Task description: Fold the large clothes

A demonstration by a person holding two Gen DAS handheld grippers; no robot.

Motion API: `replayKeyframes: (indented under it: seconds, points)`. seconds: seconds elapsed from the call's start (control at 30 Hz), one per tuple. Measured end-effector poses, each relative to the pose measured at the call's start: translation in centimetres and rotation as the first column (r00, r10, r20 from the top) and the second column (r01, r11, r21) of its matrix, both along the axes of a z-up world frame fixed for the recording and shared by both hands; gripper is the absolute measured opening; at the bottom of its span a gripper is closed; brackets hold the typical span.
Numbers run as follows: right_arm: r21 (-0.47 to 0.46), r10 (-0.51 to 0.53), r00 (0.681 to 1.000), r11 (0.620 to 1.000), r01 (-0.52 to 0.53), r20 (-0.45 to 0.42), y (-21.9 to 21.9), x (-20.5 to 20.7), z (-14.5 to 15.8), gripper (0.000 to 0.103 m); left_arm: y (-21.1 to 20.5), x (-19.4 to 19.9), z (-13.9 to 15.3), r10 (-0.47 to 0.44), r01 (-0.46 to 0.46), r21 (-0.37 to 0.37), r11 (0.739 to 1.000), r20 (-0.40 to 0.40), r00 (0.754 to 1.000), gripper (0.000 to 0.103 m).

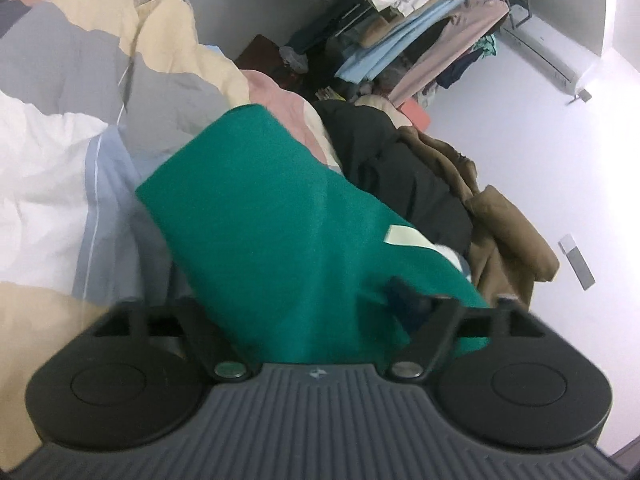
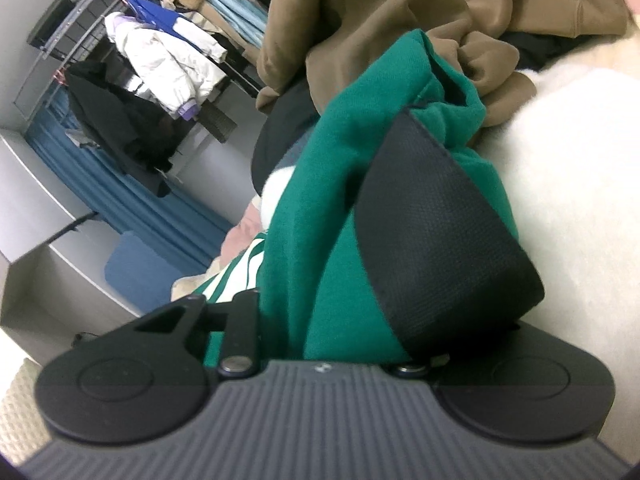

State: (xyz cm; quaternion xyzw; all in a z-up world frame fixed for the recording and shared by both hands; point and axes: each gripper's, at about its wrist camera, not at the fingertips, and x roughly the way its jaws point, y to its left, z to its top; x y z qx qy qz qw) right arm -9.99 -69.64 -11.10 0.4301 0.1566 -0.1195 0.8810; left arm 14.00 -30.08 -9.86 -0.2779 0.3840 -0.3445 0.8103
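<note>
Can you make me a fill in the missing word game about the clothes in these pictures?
1. The garment draped over both grippers is ____ in colour.
2. The crumpled top lying behind it is ____.
3. On the rack by the wall hangs a puffy jacket that is mostly ____.
4. The quilt is a patchwork of grey, cream, white and ____.

Missing words: green; brown; white; pink
</note>
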Motion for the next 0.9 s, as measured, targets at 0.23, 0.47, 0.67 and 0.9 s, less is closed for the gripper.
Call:
replayKeyframes:
  seconds: [0.23, 0.47, 0.67, 0.9]
  points:
    - [0.015, -0.080, 0.992, 0.997, 0.082, -0.097, 0.9, -2.6, 1.5, 0.067, 2.7, -3.2, 3.8, 0.036, -0.050, 0.190, 0.981, 0.080, 0.996, 0.092]
    - [-0.064, -0.111, 0.985, 0.993, 0.103, -0.132, 2.2, -7.5, 5.1, 0.067, 5.0, -6.7, 9.7, 0.023, -0.061, 0.258, 0.964, 0.150, 0.988, 0.092]
    - [-0.194, -0.104, 0.993, 0.977, 0.093, -0.047, 5.4, -9.5, 11.0, 0.067, 4.5, -11.1, 16.1, -0.041, -0.045, 0.325, 0.945, 0.254, 0.966, 0.092]
    - [-0.345, -0.028, 0.999, 0.938, 0.032, 0.014, 10.8, -10.6, 16.6, 0.067, 3.0, -17.2, 20.9, -0.135, -0.025, 0.385, 0.923, 0.382, 0.914, 0.092]
